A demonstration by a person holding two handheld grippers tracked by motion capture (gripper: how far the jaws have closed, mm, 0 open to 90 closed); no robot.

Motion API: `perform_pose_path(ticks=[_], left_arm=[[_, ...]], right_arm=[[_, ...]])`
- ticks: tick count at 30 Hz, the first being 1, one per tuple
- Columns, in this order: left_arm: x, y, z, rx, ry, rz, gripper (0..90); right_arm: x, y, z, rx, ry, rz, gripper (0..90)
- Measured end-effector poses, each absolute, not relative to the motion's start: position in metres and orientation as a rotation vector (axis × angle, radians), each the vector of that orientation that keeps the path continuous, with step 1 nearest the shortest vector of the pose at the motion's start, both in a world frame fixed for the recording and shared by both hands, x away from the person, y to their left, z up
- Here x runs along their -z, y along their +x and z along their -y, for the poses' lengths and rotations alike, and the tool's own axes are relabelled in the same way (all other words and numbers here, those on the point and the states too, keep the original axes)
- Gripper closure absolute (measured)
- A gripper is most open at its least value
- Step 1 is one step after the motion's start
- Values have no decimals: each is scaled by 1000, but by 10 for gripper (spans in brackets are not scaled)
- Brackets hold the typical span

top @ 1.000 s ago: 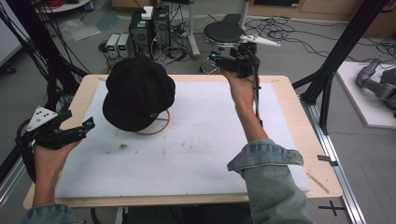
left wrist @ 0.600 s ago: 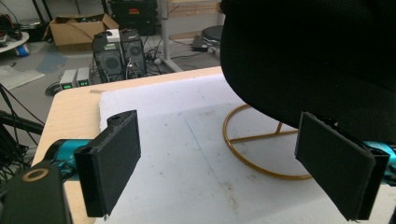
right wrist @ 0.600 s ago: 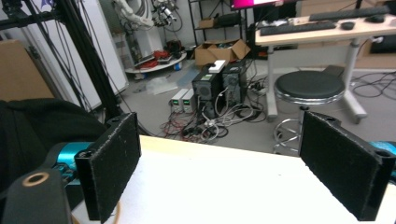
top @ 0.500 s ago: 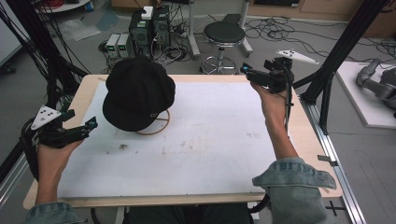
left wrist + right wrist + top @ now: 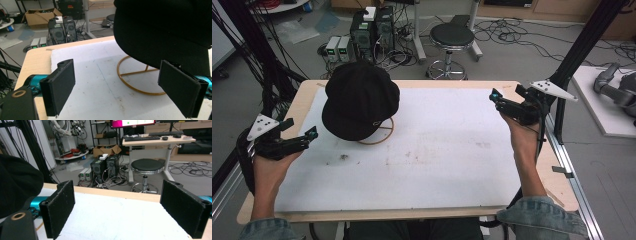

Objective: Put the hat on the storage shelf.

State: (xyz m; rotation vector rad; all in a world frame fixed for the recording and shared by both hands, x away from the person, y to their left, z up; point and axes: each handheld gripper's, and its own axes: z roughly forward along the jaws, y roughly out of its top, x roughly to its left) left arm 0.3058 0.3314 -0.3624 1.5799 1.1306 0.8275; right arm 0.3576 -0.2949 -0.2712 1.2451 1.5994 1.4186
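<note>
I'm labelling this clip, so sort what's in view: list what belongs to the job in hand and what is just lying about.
In the job:
- black cap
- gold wire stand under it
- left gripper, open
- right gripper, open

Lying about:
- round stool
- computer towers on the floor
- cardboard box
- keyboard on the desk

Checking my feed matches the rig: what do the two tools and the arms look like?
Both tools are black with teal tips, each topped by a grey three-cornered plate with dark dots. Flat black pads line the jaws. Black cables trail off. Denim sleeves cover the forearms.
</note>
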Motion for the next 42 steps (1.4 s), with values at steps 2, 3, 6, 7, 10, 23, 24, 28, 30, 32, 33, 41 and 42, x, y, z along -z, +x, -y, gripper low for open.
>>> perform_pose_path(ticks=[2, 3, 6, 7, 10, 23, 24, 28, 30, 32, 33, 41, 42], left_arm=[[362, 306, -332, -830, 1579, -1131, 146], [362, 306, -332, -830, 1579, -1131, 146], [363, 306, -332, -828, 1578, -1135, 146], [363, 306, -332, -828, 1578, -1135, 146], [364, 307, -331, -826, 1580, -1135, 146], [368, 309, -331, -823, 1587, -1138, 146], [368, 309, -331, -822, 1587, -1138, 146], [368, 309, -331, -821, 1589, -1140, 146], [369, 309, -331, -822, 1590, -1142, 146], [369, 309, -331, -822, 1589, -1144, 146], [369, 309, -331, -823, 1588, -1145, 146], [371, 311, -332, -820, 1593, -1149, 146], [372, 311, -332, -820, 1594, -1150, 146]], right_arm=[[275, 353, 300, -1431, 1258, -1587, 124], [276, 351, 302, -1437, 1262, -1575, 124], [282, 347, 309, -1440, 1273, -1566, 124], [285, 346, 311, -1443, 1277, -1565, 124], [290, 344, 313, -1439, 1280, -1563, 124], [335, 331, 321, -1438, 1296, -1568, 124], [337, 330, 321, -1439, 1297, -1565, 124], [343, 328, 323, -1429, 1310, -1571, 124], [350, 326, 324, -1429, 1314, -1570, 124], [356, 323, 323, -1433, 1312, -1562, 124], [359, 323, 323, -1431, 1307, -1568, 124], [382, 319, 323, -1418, 1337, -1591, 124], [384, 320, 323, -1416, 1340, -1594, 124]])
